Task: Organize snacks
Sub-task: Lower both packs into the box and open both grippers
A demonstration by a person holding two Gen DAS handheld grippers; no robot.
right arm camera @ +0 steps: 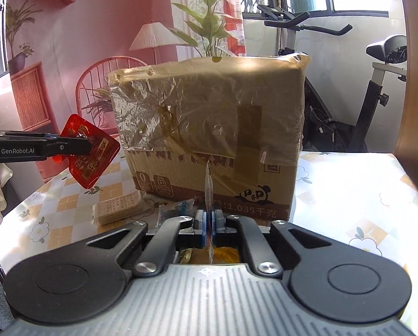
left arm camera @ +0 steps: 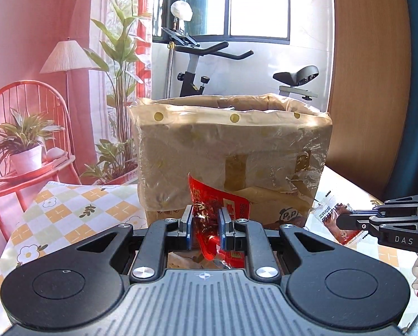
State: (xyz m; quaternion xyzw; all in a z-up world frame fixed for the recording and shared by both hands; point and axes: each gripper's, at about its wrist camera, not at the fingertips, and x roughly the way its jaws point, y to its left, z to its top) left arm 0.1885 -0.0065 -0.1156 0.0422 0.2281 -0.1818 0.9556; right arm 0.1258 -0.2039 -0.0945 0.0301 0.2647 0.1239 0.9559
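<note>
A taped cardboard box (left arm camera: 231,151), open at the top, stands on the table; it also shows in the right wrist view (right arm camera: 209,123). My left gripper (left arm camera: 206,224) is shut on a red snack packet (left arm camera: 209,204), held in front of the box above the table; the same packet (right arm camera: 94,156) and left gripper (right arm camera: 87,144) show at the left of the right wrist view. My right gripper (right arm camera: 209,225) is shut on a thin white and red snack packet (right arm camera: 209,184), seen edge-on; from the left wrist view that packet (left arm camera: 336,218) sits in the right gripper (left arm camera: 341,221), right of the box.
A floral checked tablecloth (right arm camera: 348,196) covers the table. A wrapped stack of wafers (right arm camera: 119,207) and a blue-printed packet (right arm camera: 178,208) lie in front of the box. An exercise bike (left arm camera: 209,64), plants and a red chair (left arm camera: 27,128) stand behind.
</note>
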